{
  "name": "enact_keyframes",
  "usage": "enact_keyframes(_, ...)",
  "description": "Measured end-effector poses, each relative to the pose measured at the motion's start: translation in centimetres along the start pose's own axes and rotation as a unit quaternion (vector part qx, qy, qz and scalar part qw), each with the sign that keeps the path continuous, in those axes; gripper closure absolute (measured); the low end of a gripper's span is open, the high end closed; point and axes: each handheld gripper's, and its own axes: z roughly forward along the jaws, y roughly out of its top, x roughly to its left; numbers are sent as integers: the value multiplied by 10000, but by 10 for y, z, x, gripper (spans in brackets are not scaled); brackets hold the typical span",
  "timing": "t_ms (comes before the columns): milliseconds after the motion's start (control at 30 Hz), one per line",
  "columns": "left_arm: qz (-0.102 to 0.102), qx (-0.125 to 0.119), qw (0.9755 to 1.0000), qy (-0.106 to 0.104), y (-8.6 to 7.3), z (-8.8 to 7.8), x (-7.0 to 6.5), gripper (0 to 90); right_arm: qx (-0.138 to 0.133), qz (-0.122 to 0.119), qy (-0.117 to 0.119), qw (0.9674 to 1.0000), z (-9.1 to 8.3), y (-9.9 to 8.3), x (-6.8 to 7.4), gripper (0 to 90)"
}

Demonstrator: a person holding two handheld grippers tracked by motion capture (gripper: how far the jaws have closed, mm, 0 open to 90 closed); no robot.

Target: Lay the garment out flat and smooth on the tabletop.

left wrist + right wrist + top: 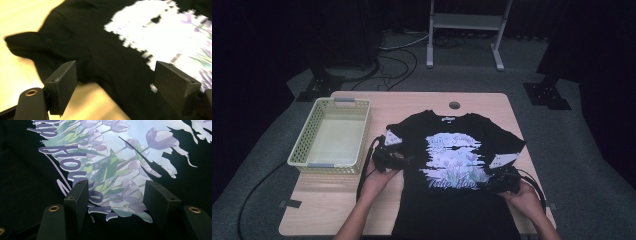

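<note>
High view: a black cotton T-shirt with a pale tulip print [452, 165] lies face up and spread flat on the light wooden table [332, 205], collar toward the far edge, hem hanging over the near edge. To its left stands a pale yellow plastic lattice basket [297, 155], with nothing in it. The left gripper [388, 159] sits at the shirt's left side below the sleeve, and the right gripper [499, 181] sits over the lower right of the print.

In the left gripper view the jaws stand wide apart over the shirt's side edge and the folded-looking sleeve [27, 45], pressing on nothing; the picture is smeared, so whether a jaw tip brushes the cloth is hard to say. In the right gripper view the jaws are likewise spread, with the printed tulips [130, 192] showing between them and no fabric pinched.

My reading is that the work, most likely folding the shirt and putting it in the basket, has barely started: the garment is laid out and smoothed, but no fold is made, both sleeves lie out to the sides, and the basket waits. Everything from the first fold to the final placement looks left to do.
</note>
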Motion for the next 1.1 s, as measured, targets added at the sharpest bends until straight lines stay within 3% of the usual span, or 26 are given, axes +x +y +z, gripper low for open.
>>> enact_keyframes(100,-171,88,9998,-23,5,13,14,189,1,2,-15,10000,0,0,0,365)
enact_keyframes(167,-370,213,9989,-175,8,25,22,189,-30,26,-26,10000,0,-1,1,363)
enact_keyframes(300,-630,462,9962,-383,9,42,29,189,0,19,-37,10000,0,0,1,361)
enact_keyframes(433,-787,864,9926,-315,6,52,29,188,20,14,-42,10000,1,1,1,360)
enact_keyframes(500,-729,835,9936,-216,3,50,26,190,29,20,-46,10000,1,1,1,357)
enact_keyframes(700,-656,1033,9924,134,-5,39,12,191,28,36,-55,10000,1,1,2,351)
enact_keyframes(767,-636,1168,9908,233,-6,37,8,191,24,23,-63,10000,1,1,2,349)
enact_keyframes(867,-546,1173,9913,233,-8,34,5,190,47,65,-24,10000,1,2,3,311)
enact_keyframes(967,-363,811,9955,336,-4,29,2,189,295,8,-5,9996,2,10,4,266)
enact_keyframes(1033,-256,564,9977,272,3,25,-2,188,135,93,-112,9998,0,15,-1,245)
enact_keyframes(1100,-82,570,9982,153,10,27,-9,188,-146,352,-333,9987,-6,22,-13,197)
